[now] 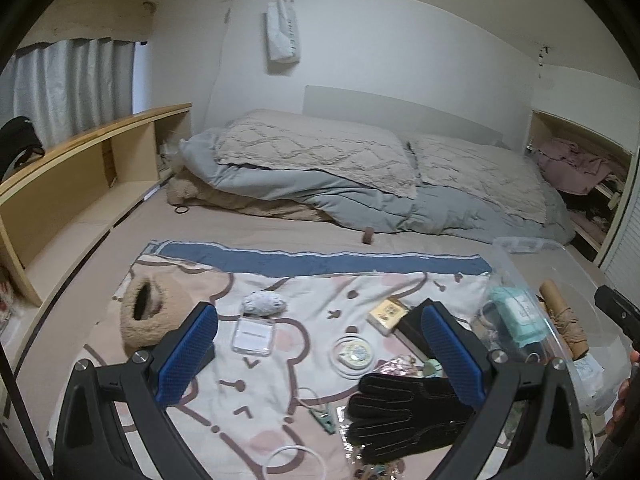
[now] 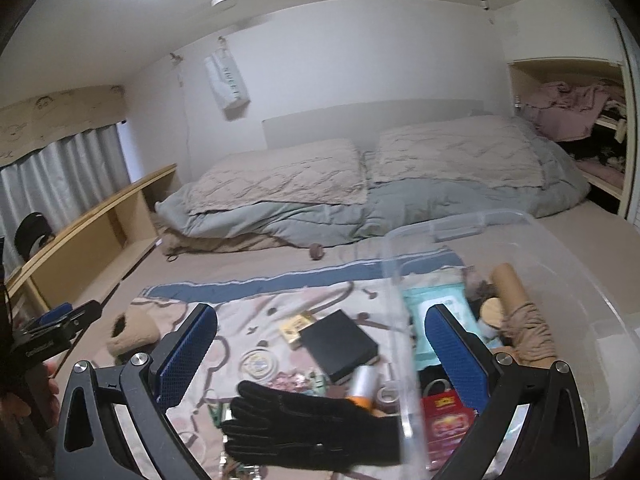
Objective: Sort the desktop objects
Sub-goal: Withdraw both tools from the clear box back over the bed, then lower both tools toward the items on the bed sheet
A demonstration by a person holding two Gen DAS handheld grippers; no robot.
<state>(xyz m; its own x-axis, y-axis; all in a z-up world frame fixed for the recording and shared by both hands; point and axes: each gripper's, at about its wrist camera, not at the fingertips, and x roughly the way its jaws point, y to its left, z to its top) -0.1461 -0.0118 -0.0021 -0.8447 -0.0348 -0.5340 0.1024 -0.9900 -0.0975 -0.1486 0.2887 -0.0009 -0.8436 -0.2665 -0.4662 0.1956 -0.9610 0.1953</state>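
Note:
Small items lie on a cartoon bear blanket (image 1: 280, 364). Nearest is a black glove (image 1: 404, 416), also in the right wrist view (image 2: 308, 428), with its cuff against the wall of a clear plastic bin (image 2: 400, 320). My left gripper (image 1: 320, 356) hovers open above a round disc (image 1: 354, 354) and a clear square case (image 1: 253, 336). My right gripper (image 2: 320, 356) is open too, straddling the bin wall, over a black box (image 2: 340, 344) and a white tube (image 2: 364, 388). Neither gripper holds anything.
The bin (image 1: 520, 280) holds a teal wipes pack (image 2: 436, 308), a red box (image 2: 448, 420) and a brown tube (image 2: 508, 284). A fuzzy beige bag (image 1: 142, 316), a yellow box (image 1: 387, 312) and a green clip (image 1: 326, 420) lie on the blanket. Pillows and a duvet (image 1: 360, 196) are behind.

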